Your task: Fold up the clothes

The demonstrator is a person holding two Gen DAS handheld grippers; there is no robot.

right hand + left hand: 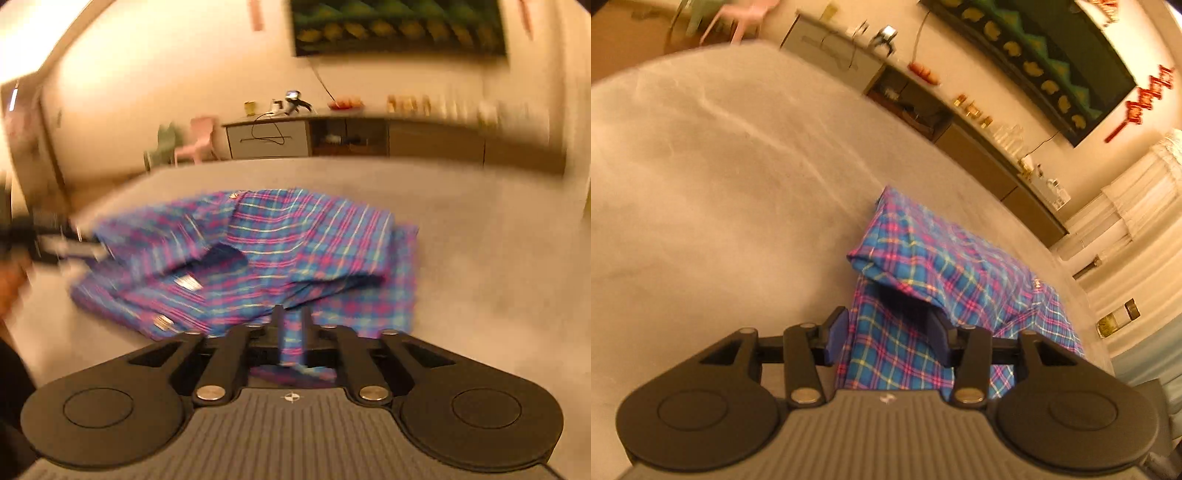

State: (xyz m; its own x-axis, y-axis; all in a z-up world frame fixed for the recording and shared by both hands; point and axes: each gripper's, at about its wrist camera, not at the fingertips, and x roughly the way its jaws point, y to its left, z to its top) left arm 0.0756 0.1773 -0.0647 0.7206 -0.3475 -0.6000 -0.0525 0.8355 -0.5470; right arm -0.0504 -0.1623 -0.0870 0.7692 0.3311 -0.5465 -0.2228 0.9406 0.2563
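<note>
Our right claw (pixel 291 325) stands narrowly parted with a strip of the plaid shirt (pixel 295 243) running between its fingers; whether the pads press it we cannot tell through the blur. Our left claw (pixel 886 332) hangs released, its blue pads (pixel 836 334) wide apart above the cloth. The shirt lies partly folded on the grey bed (pixel 701 184), near a long sideboard (pixel 369 136) along the wall.

Wide grey bed (pixel 701 166), folded blue-pink plaid shirt (pixel 942 266) lying on it
</note>
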